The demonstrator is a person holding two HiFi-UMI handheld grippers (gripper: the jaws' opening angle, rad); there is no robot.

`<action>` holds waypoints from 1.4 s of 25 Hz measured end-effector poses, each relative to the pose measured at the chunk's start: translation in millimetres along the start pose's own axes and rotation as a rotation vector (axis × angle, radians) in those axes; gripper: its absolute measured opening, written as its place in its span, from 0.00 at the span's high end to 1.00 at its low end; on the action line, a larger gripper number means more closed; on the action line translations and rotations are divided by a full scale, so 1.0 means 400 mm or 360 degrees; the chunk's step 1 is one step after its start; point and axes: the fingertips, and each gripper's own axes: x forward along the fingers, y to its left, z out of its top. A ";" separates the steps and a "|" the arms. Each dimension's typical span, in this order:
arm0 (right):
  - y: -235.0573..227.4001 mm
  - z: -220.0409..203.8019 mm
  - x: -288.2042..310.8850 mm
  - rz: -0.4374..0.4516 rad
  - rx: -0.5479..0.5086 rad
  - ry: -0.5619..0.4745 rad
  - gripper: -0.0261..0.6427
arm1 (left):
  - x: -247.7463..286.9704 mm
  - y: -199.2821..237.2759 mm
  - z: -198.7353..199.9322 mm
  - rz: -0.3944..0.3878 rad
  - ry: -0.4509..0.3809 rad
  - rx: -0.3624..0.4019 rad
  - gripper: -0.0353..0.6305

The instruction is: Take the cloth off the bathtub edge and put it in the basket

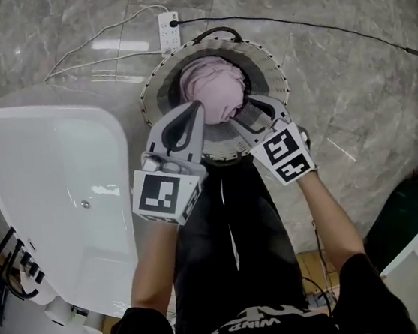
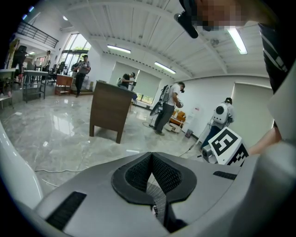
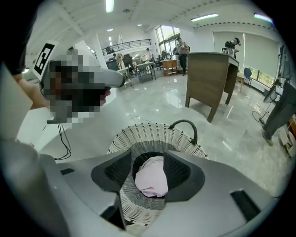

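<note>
The pink cloth (image 1: 214,88) lies bunched inside the round woven basket (image 1: 155,86) on the floor, just ahead of the person's legs. In the head view both grippers hover over the basket's near rim. My right gripper (image 1: 254,113) stands open just above the cloth, and its pads do not touch it. In the right gripper view the cloth (image 3: 152,179) shows down in the basket (image 3: 152,134), framed by the spread jaws of that gripper (image 3: 149,159). My left gripper (image 1: 196,111) is shut and empty at the cloth's left side. Its pads (image 2: 138,173) meet in the left gripper view.
The white bathtub (image 1: 114,136) stands left of the basket. A white power strip (image 1: 169,31) with cables lies on the marble floor behind the basket. A dark bin (image 1: 411,213) and a white unit stand at the right. A brown desk (image 3: 210,78) and people stand farther off.
</note>
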 end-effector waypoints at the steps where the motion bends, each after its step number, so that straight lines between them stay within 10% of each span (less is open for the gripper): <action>1: -0.003 0.016 -0.013 -0.0001 0.0012 -0.0020 0.66 | -0.005 -0.004 0.012 0.0002 -0.0001 0.0004 0.93; 5: 0.013 0.095 -0.122 -0.0019 0.0112 -0.0127 0.93 | -0.070 -0.041 0.096 0.0012 0.0001 -0.0021 0.93; 20: 0.007 0.536 -0.699 -0.0312 0.0111 -0.0545 0.94 | -0.378 -0.274 0.689 -0.0096 -0.0331 0.0123 0.93; 35: 0.103 0.662 -0.991 -0.0253 0.0287 -0.1241 0.94 | -0.478 -0.376 0.762 -0.0149 -0.0427 0.0234 0.93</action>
